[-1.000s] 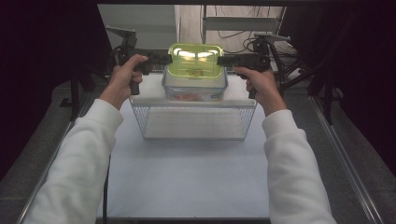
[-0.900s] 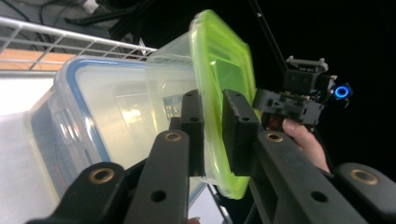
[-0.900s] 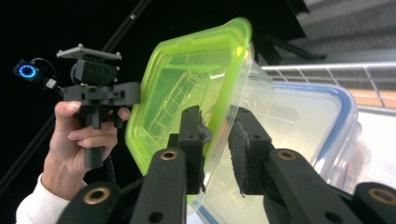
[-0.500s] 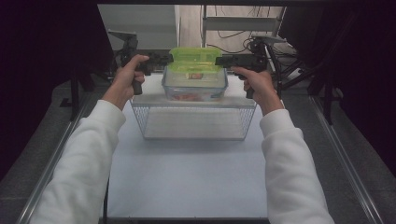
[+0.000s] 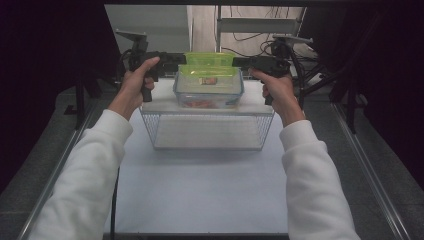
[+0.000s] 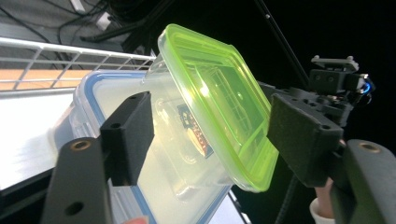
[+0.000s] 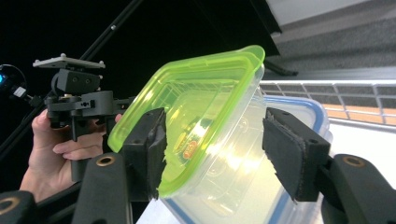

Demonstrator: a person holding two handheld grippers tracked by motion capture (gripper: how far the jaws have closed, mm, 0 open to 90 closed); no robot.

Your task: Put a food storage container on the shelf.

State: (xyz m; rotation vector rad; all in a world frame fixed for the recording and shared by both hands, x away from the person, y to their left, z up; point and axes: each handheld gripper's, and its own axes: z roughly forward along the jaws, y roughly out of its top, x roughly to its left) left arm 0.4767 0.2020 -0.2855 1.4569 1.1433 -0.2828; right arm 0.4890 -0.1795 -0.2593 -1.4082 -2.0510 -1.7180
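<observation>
- High view: nearest, a wire mesh basket [image 5: 207, 131] carries a blue-rimmed clear plastic container [image 5: 208, 92].
- On it sits a small clear tub with a lime-green lid [image 5: 209, 67], stacked already.
- Left gripper [image 5: 176, 59] and right gripper [image 5: 240, 62] flank the tub, jaws just opened wide, holding nothing; withdrawal is likely all that's left.

A: Top box?
B: Clear container with neon-green lid [image 5: 209, 59], lid on, small label on its side, sitting level on the bigger one.
A: Bigger one?
B: Clear tub, blue-rimmed lid [image 5: 208, 90], reddish contents, standing upright on the wire basket [image 5: 207, 131] at the table's far end.
</observation>
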